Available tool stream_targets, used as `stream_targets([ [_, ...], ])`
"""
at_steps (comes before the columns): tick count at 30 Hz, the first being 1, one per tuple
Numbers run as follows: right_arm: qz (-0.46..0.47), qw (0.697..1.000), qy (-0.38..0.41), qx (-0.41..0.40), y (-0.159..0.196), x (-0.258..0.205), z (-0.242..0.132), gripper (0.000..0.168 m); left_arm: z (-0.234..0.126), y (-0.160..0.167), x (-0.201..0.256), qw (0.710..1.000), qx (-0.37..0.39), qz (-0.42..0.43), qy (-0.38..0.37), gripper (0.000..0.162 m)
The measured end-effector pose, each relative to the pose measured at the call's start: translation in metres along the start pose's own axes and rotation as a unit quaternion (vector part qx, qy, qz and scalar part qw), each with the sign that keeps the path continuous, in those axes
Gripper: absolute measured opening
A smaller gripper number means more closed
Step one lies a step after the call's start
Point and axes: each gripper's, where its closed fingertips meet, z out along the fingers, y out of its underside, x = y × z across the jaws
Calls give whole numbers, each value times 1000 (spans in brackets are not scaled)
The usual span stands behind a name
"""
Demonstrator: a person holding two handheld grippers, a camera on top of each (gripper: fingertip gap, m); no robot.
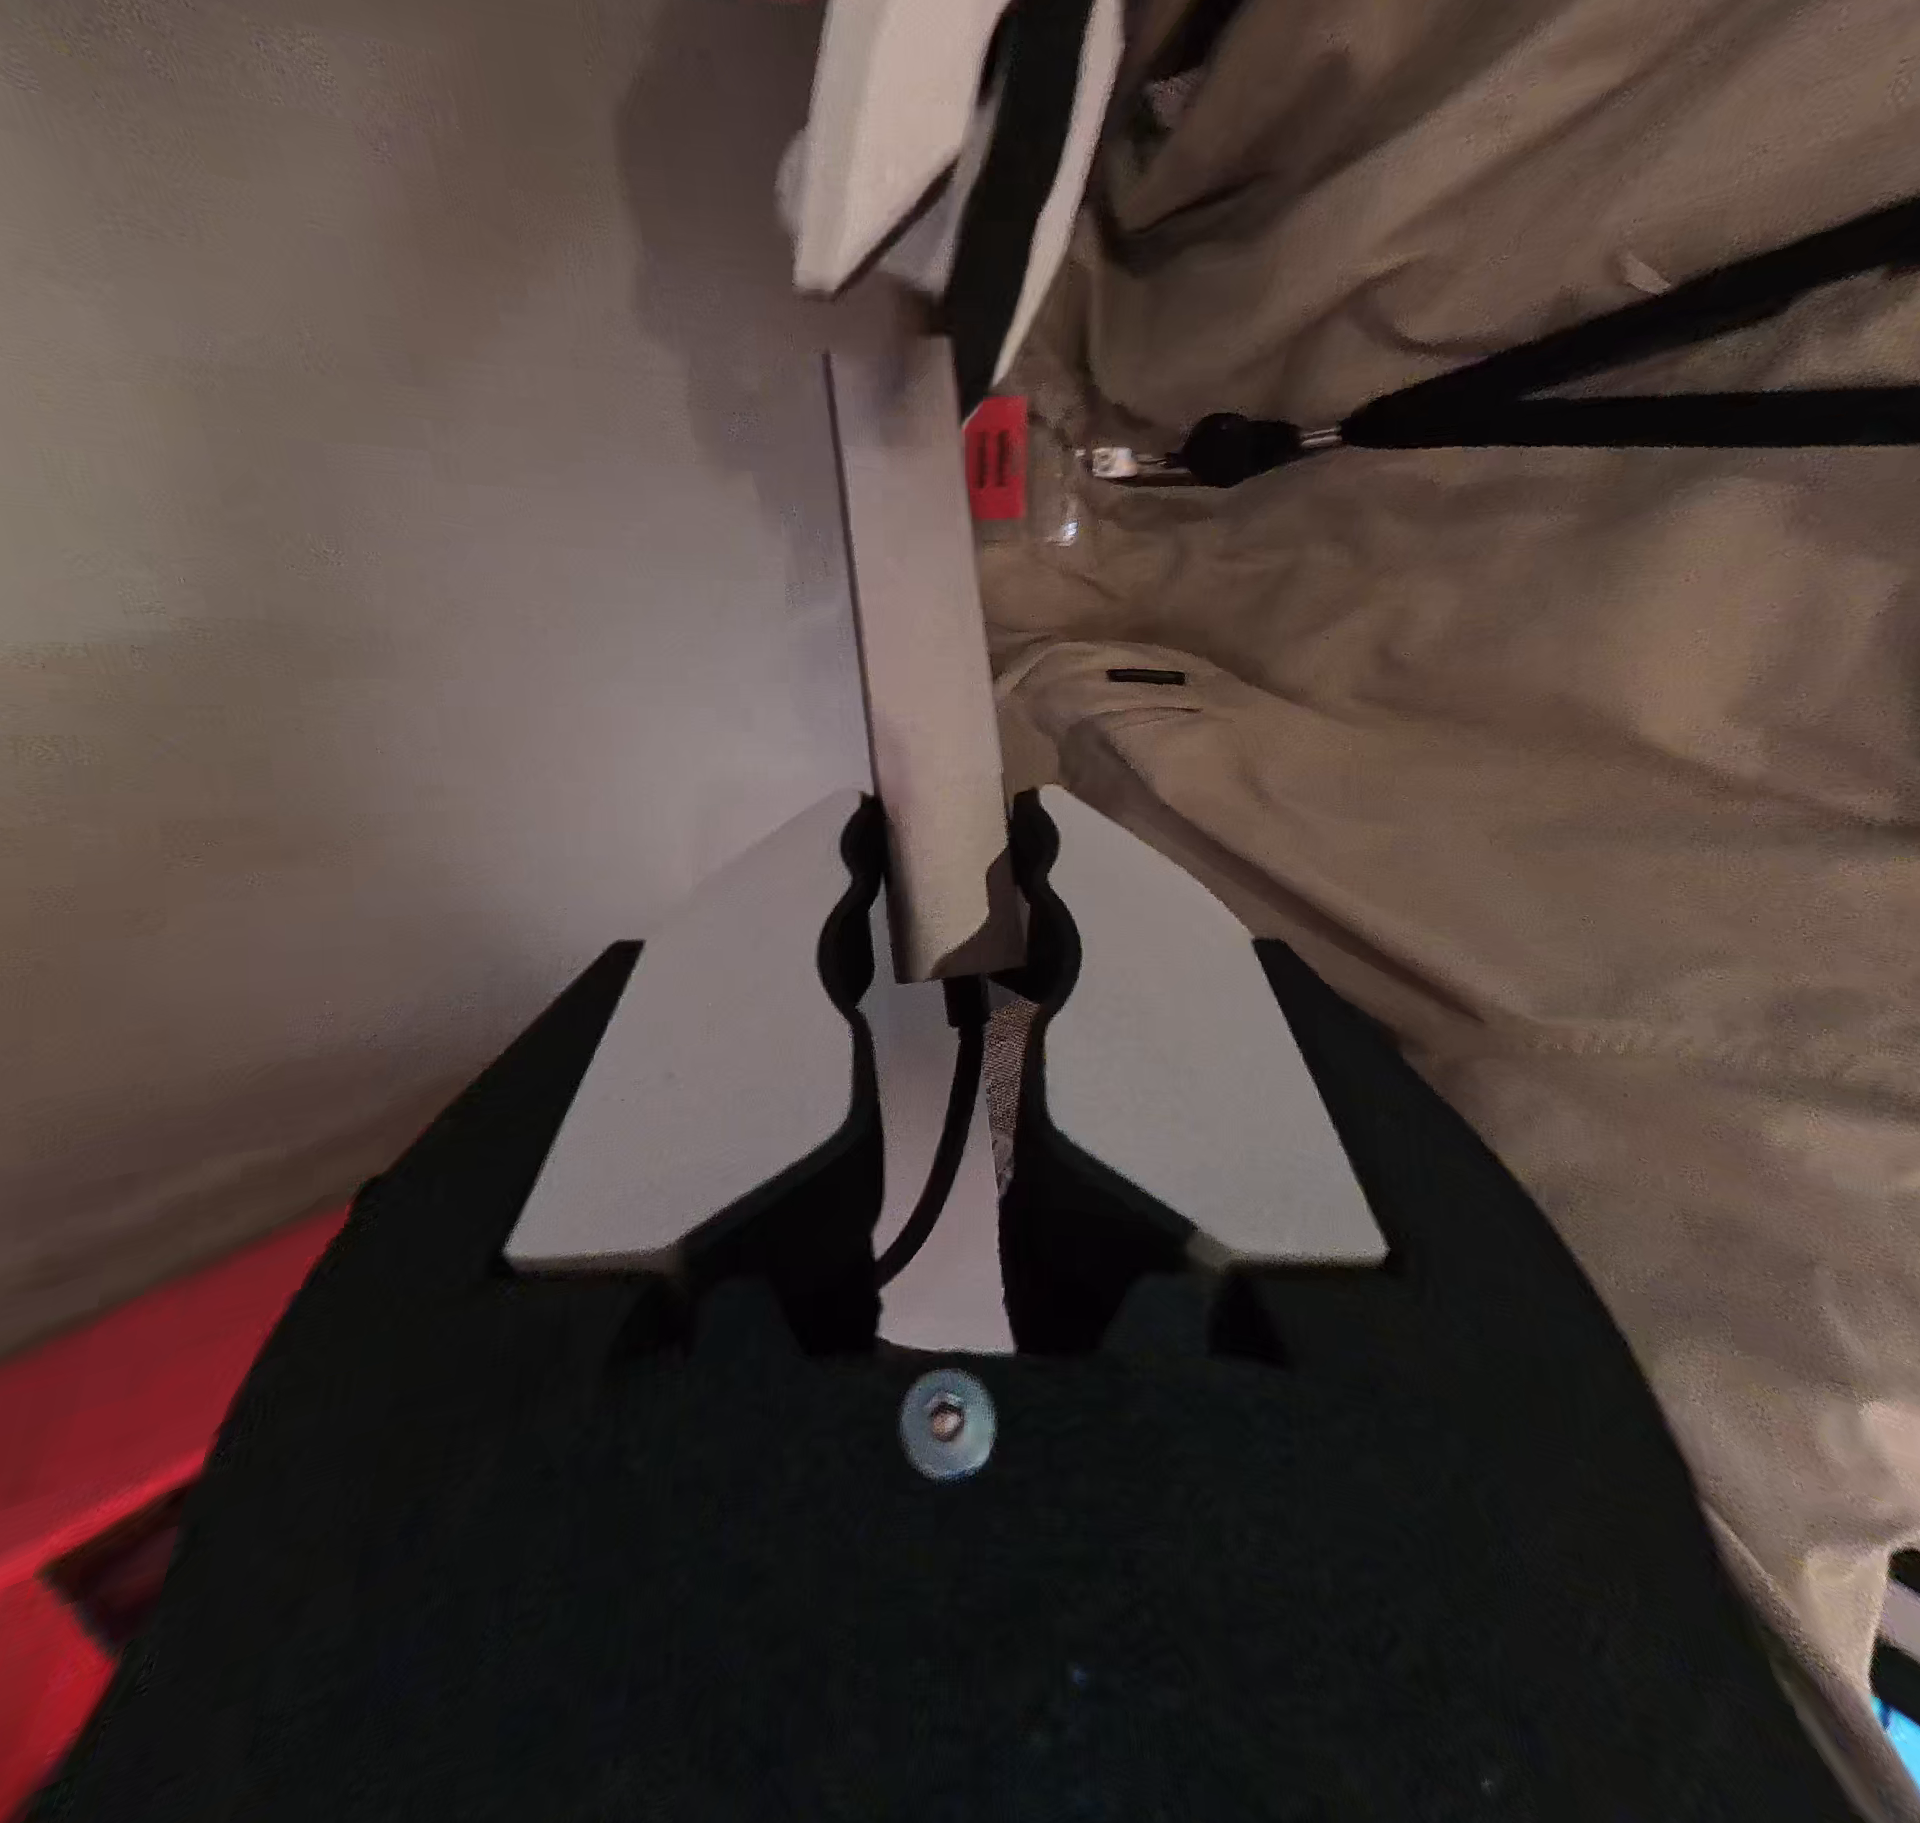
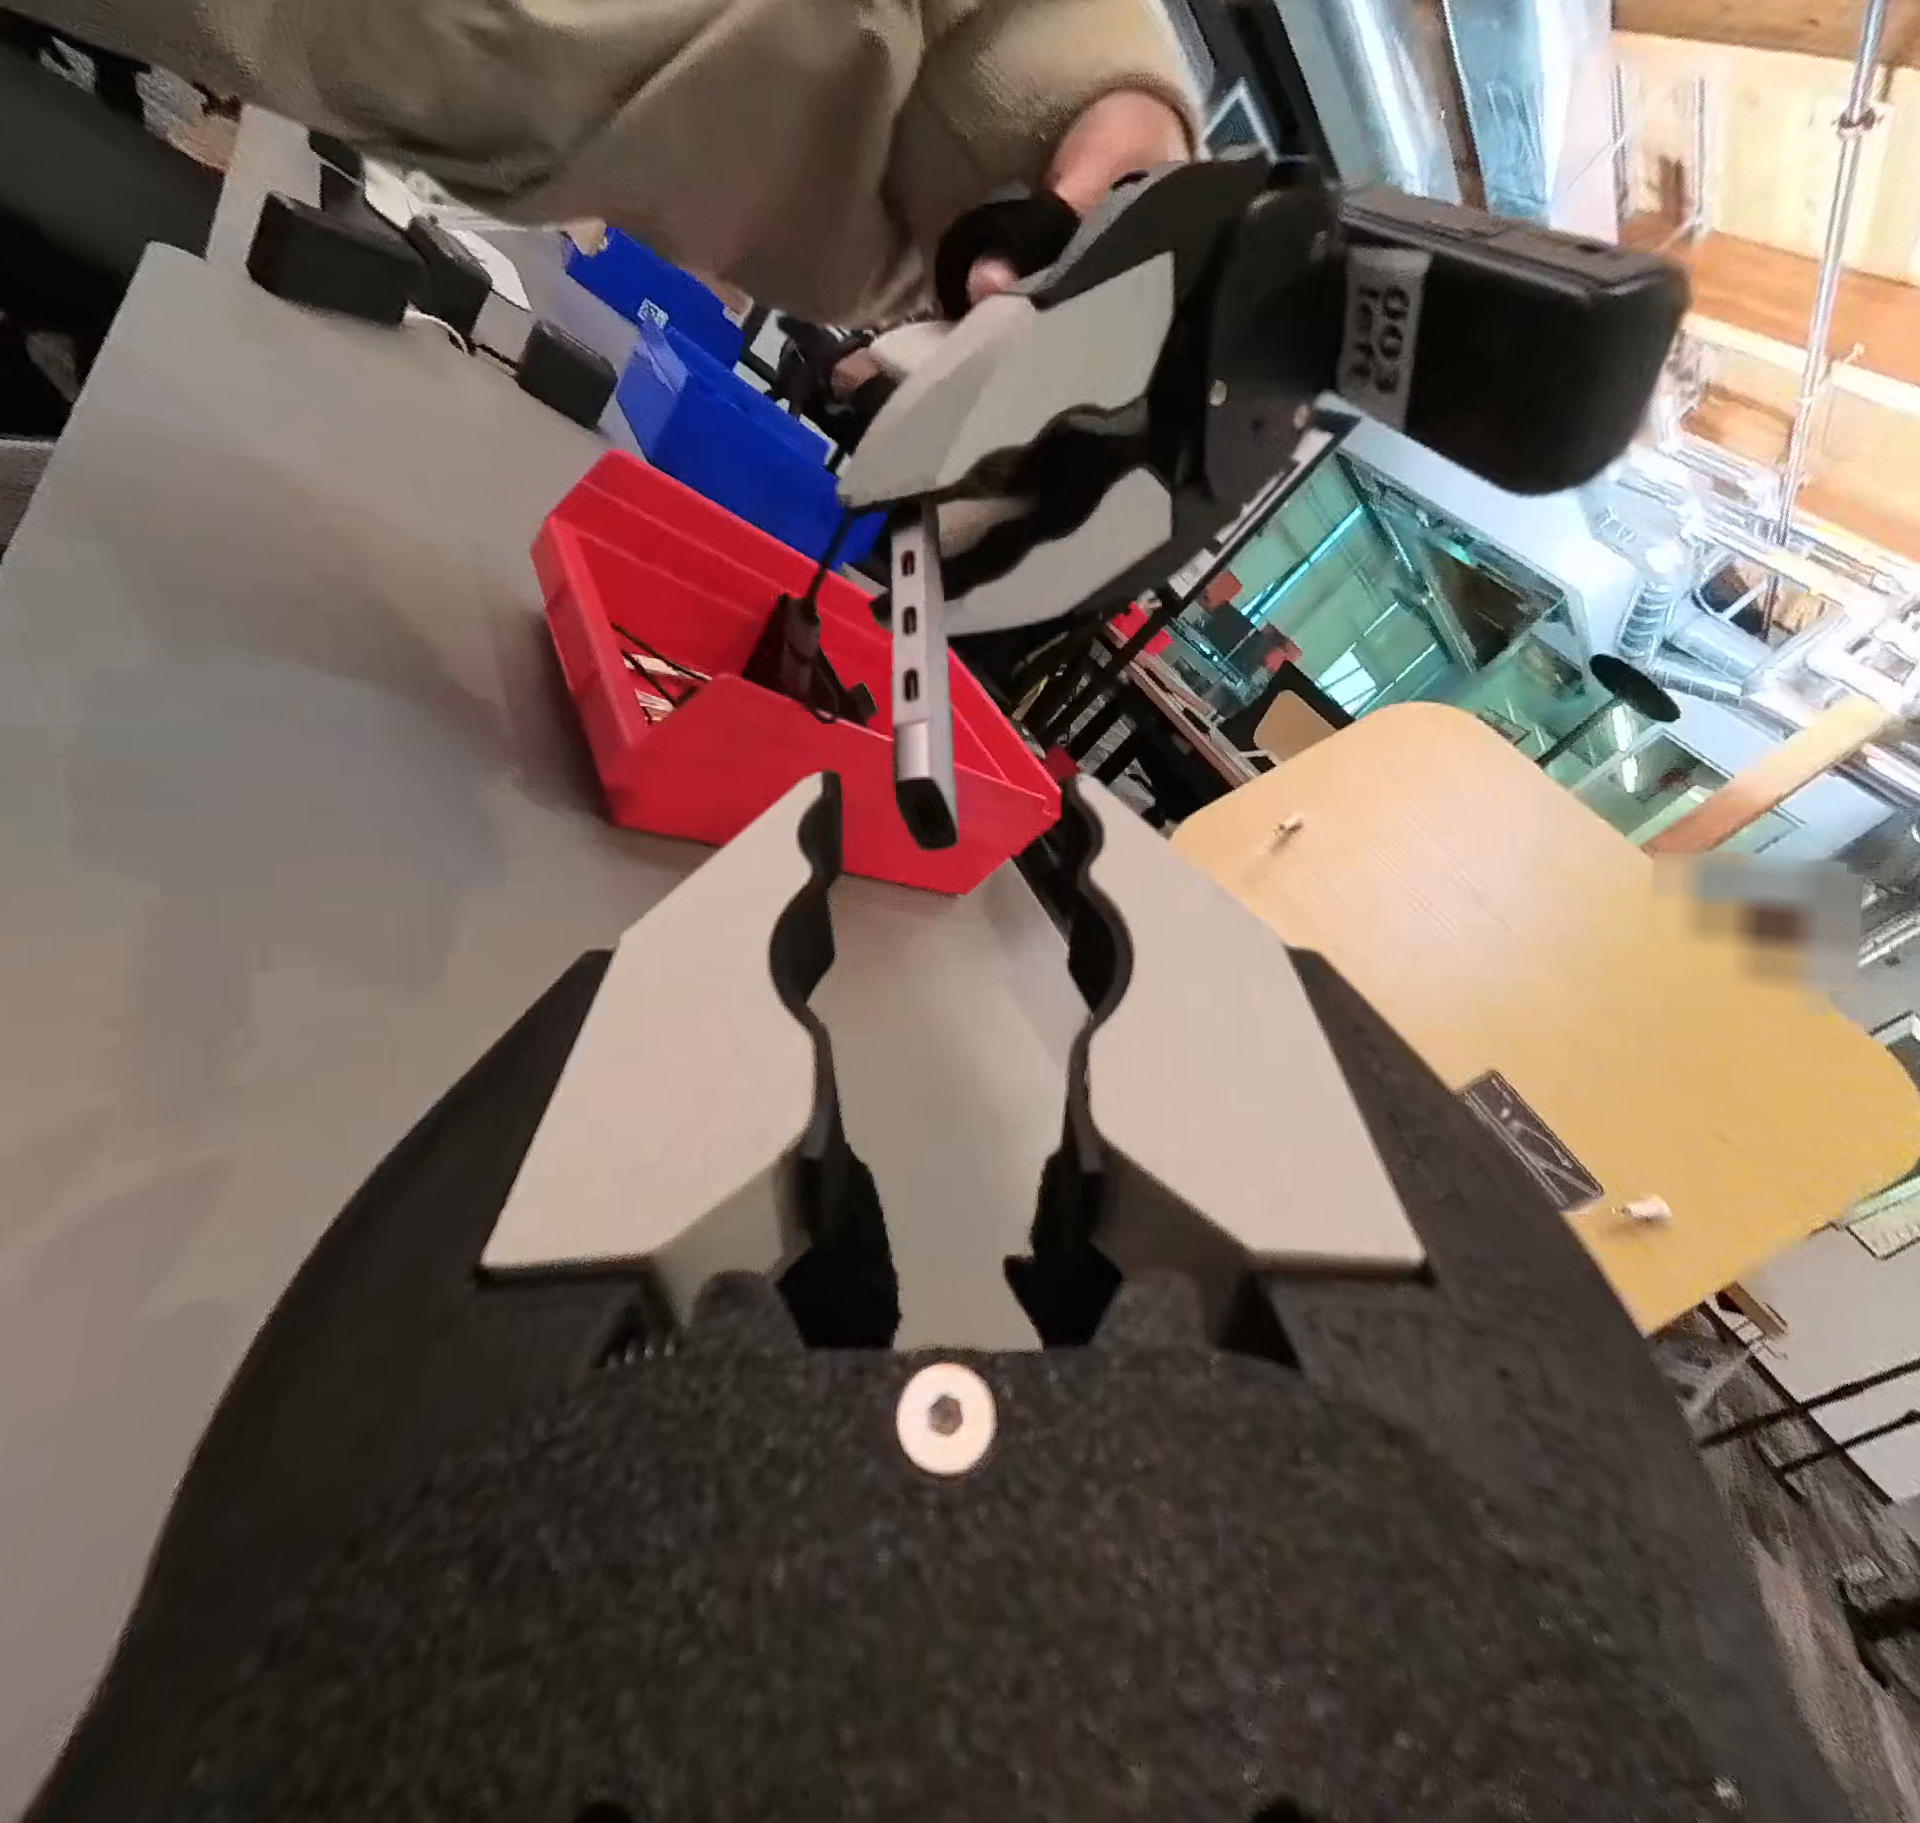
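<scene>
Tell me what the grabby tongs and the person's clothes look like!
Both tongs, left and right, have pale grey wedge fingers with wavy black inner edges, on rough black bodies with a silver screw. The person wears a baggy beige sleeve.

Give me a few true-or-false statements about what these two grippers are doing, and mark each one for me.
1. The left gripper is shut on a slim grey adapter. True.
2. The right gripper holds the adapter too. False: it is open and empty, with the adapter's free end hanging just in front of its fingertips.
3. A red bin sits on the grey table. True.
4. The bins behind the red one are green. False: those bins are blue.
5. The adapter lies flat inside the red bin. False: it hangs in the air in front of the bin, held at its upper end.
</scene>
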Motion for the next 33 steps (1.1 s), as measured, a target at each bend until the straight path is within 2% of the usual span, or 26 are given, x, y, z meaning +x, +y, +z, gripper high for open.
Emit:
stream_targets([
  [8, -38, 999, 8, 39, -16, -2, -6, 30, 25, -38, -5, 993, -7, 84, 82, 25],
  [10, -63, 998, 20, 16, -7, 3, -4, 27, 28, -45, -5, 989, -10, 107, 100, 25],
  [13, -81, 996, 30, 24, -5, 6, -7, 9, 30, -55, -9, 987, -5, 119, 106, 24],
  [17, -83, 996, 22, 27, 0, 11, -8, 7, 28, -60, -15, 986, 2, 124, 109, 25],
  [19, -105, 994, 35, 13, 10, 19, -4, 8, 22, -64, -28, 991, 23, 107, 80, 24],
  [21, -148, 988, 50, -11, 25, 30, 6, 8, 7, -65, -51, 995, 62, 82, 14, 28],
  [23, -189, 979, 67, -21, 39, 44, 20, 8, -21, -61, -75, 988, 124, 47, -80, 43],
  [26, -214, 973, 83, -37, 67, 69, 50, 8, -63, -43, -77, 938, 252, 11, -239, 40],
  [28, -202, 975, 80, -54, 90, 78, 71, 8, -63, -26, -50, 881, 355, 7, -312, 40],
  [30, -207, 972, 95, -60, 108, 82, 88, 8, -37, -5, -22, 814, 476, -29, -332, 41],
  [32, -203, 971, 105, -72, 128, 80, 102, 8, 11, 16, 0, 752, 586, -81, -292, 41],
  [33, -194, 971, 119, -79, 134, 80, 108, 8, 38, 27, 5, 730, 616, -111, -273, 41],
])
